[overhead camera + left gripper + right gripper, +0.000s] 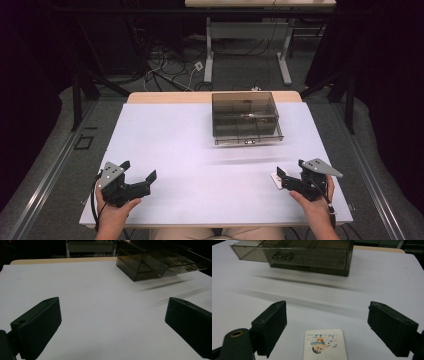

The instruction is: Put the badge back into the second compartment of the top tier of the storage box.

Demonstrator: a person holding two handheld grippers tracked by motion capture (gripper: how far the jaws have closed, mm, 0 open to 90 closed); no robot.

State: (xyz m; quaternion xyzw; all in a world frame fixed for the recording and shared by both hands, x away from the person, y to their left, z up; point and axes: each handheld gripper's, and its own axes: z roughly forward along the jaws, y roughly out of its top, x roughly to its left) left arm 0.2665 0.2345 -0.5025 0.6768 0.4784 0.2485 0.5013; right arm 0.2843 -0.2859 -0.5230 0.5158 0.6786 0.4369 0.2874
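Standing smoky drawer box (245,116), drawer ajar

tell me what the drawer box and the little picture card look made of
Drawer box: smoky clear plastic, glossy; its dividers show through the walls. Picture card: seemingly thin card or coated paper, flat, rounded corners, printed cartoon; could be plastic.
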